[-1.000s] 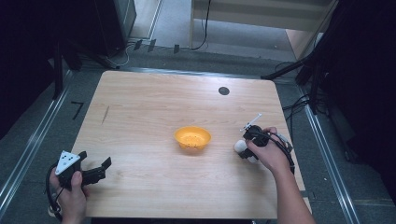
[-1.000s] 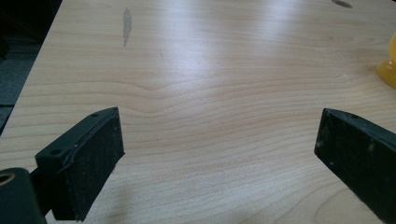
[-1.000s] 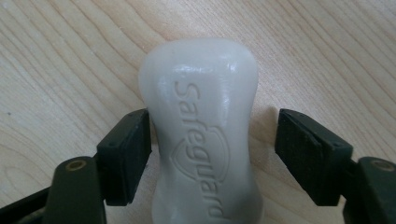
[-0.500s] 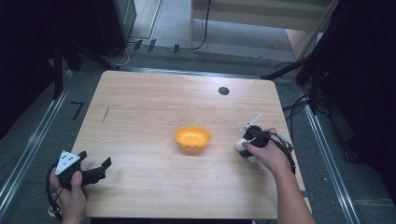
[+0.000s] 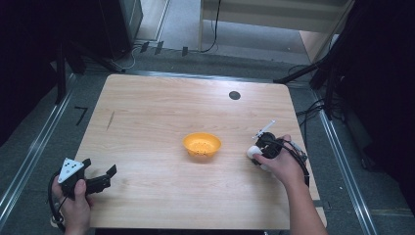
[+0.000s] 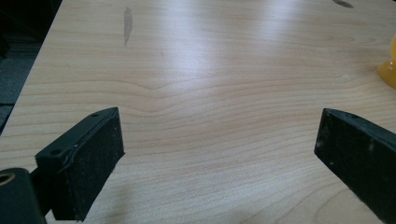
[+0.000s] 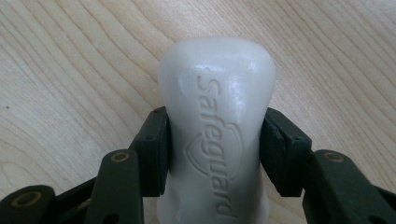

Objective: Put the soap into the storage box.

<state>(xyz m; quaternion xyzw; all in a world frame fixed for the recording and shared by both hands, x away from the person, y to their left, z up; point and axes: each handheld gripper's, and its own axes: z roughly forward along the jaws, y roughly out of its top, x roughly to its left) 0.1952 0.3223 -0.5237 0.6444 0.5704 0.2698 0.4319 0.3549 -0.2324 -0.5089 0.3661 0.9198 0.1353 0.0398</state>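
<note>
A white soap bar (image 7: 217,70) stamped "Safeguard" lies on the wooden table (image 5: 161,112). My right gripper (image 7: 217,142) is shut on it, one black pad pressing each long side; its jaws have just been closing on the bar. From the high view, the soap (image 5: 253,152) pokes out left of my right gripper (image 5: 262,149), right of a small orange bowl (image 5: 201,144). At the table's front left corner my left gripper (image 5: 100,167) rests open, its jaws wide apart over bare wood (image 6: 219,154). The bowl's edge (image 6: 388,70) shows at the right of the left gripper view.
A small black round spot (image 5: 234,95) sits near the table's far edge. A dark streak (image 5: 111,120) marks the wood at the left. Cables and dark stands surround the table on the floor.
</note>
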